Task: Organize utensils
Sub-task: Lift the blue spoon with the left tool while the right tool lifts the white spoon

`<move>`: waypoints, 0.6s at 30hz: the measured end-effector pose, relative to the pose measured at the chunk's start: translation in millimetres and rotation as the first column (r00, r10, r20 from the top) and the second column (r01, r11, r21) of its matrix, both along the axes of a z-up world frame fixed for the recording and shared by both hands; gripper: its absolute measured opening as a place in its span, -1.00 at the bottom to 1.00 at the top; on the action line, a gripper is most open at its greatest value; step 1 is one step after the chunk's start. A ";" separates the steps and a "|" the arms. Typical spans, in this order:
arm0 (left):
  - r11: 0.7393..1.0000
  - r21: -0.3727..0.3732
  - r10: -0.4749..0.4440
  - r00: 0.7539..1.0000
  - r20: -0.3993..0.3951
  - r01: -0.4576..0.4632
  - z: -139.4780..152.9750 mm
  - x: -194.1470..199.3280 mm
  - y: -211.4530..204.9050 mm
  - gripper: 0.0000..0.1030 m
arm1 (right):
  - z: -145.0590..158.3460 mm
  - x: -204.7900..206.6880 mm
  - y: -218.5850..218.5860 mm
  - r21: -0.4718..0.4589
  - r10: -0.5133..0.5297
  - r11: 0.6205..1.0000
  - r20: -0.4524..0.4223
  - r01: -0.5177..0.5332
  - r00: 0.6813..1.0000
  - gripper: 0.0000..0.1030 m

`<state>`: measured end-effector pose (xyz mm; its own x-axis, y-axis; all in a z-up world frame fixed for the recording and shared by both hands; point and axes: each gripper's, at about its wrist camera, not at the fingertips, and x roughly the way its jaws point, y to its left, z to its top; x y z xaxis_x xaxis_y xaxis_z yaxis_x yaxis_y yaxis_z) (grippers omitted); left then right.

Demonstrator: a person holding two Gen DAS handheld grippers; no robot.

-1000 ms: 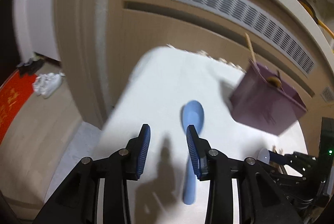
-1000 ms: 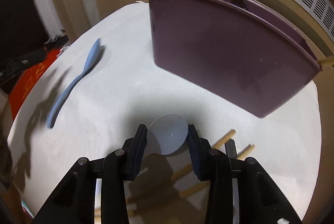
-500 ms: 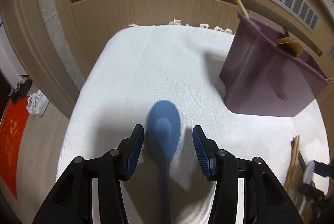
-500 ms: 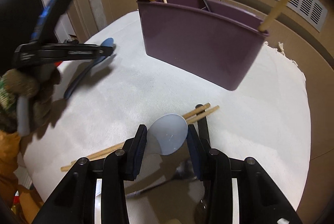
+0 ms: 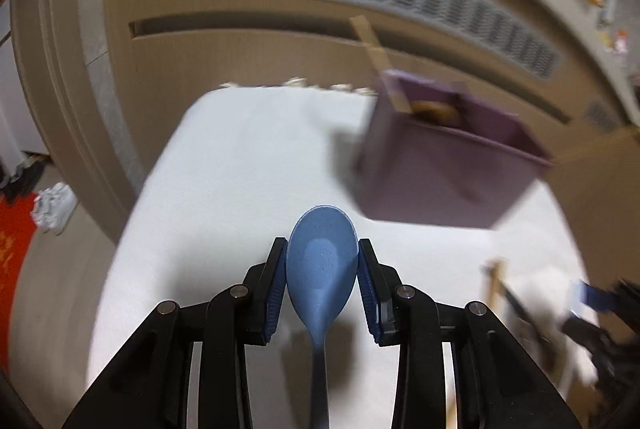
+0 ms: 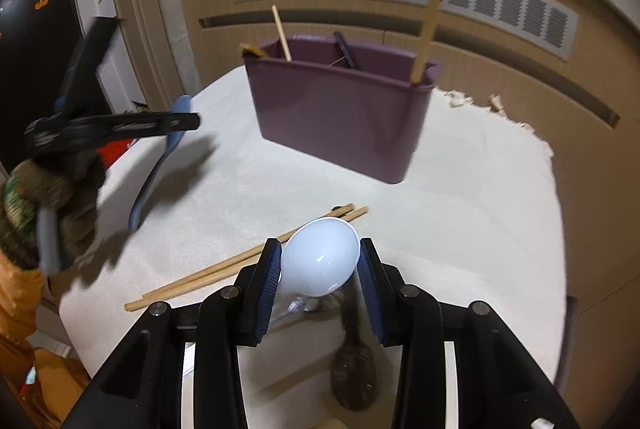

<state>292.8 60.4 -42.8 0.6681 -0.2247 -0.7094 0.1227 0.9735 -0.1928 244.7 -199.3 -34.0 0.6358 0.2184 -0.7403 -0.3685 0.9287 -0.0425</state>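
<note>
A blue spoon (image 5: 322, 261) sits in my closing left jaws and a white spoon (image 6: 320, 263) is clamped in my right, neither yet in the bin (image 6: 340, 109), with chopsticks (image 6: 240, 265) left on the worktop (image 6: 460, 209).

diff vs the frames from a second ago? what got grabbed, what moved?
The left gripper moved over the blue spoon and its jaws are closing on the bowl; a second ago the spoon lay free on the white cloth. The right gripper lifted away with the white spoon, still clamped. The purple bin and the chopsticks on the cloth stayed put.
</note>
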 end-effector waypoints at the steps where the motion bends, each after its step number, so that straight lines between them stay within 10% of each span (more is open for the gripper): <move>1: 1.000 -0.011 -0.013 1.000 0.005 0.013 3.1 -9.2 -3.5 -0.32 | 0.1 -2.8 -1.3 -0.013 -0.005 1.000 0.015 0.005 1.000 -0.29; 10: 0.993 -0.023 -0.109 0.990 0.093 0.112 52.4 -66.2 -39.1 -0.33 | 19.8 -30.5 -13.3 -0.058 -0.017 0.998 0.129 0.024 0.992 -0.29; 18: 0.986 0.037 -0.163 0.932 0.323 0.160 149.2 -82.9 -62.2 -0.41 | 117.8 -40.5 -18.9 -0.090 -0.021 0.994 0.416 0.065 0.909 -0.29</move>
